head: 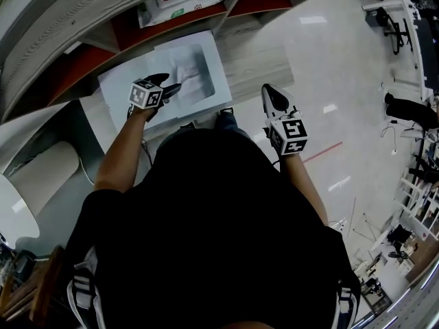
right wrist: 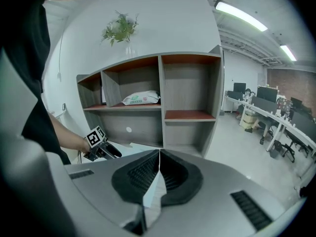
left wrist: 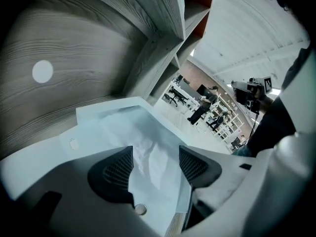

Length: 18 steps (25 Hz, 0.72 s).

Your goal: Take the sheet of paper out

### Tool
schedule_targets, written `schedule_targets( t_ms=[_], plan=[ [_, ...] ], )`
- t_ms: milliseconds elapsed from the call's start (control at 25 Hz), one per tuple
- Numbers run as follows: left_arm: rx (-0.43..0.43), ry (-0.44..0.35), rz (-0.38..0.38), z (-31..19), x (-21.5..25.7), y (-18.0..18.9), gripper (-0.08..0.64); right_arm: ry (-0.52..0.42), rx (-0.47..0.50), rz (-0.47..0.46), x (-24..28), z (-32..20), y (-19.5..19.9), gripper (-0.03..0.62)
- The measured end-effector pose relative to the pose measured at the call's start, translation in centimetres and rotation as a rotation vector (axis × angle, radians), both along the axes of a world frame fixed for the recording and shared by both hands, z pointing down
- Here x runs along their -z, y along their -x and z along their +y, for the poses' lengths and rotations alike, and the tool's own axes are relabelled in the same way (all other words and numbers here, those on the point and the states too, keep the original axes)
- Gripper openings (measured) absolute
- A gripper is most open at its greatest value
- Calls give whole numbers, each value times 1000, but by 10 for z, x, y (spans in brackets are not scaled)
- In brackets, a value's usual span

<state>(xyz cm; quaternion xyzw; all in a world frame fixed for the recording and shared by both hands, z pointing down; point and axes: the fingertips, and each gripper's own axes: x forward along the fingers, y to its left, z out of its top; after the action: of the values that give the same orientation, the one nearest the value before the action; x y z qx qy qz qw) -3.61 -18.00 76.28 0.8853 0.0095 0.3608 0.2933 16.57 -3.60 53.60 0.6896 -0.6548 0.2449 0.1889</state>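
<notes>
A flat white tray sits on the floor in front of the shelf unit. In it lies a pale, slightly crumpled sheet of paper. My left gripper hangs just above the sheet with its jaws open; the pads stand apart and touch nothing. In the right gripper view the left gripper shows low, in front of the shelves. My right gripper is off to the right over bare floor. Its pads are pressed together, with only a thin pale sliver between them.
The grey shelf unit with reddish boards stands right behind the tray. A pack of wipes lies on one shelf and a plant stands on top. Glossy white floor stretches right towards desks and chairs.
</notes>
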Motion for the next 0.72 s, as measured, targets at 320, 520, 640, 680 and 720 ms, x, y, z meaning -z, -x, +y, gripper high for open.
schedule_targets(
  t_ms=[320,520,640,680,720],
  plan=[
    [-10,2,-48,4,-21,-6,275,23,-11,-12,-8,7,-7,14],
    [-28,19,-74,9,-39,-11,281,41,-12,-11,-14,11,-12,14],
    [-35,20,-101,8,-49,-8,281,51,-12,-16,-20,11,-11,14],
    [-38,21,-109,9,-52,-9,281,54,-11,-15,-21,11,-12,14],
    [-45,22,-115,10,-54,-10,281,56,-11,-13,-21,11,-12,14]
  ],
)
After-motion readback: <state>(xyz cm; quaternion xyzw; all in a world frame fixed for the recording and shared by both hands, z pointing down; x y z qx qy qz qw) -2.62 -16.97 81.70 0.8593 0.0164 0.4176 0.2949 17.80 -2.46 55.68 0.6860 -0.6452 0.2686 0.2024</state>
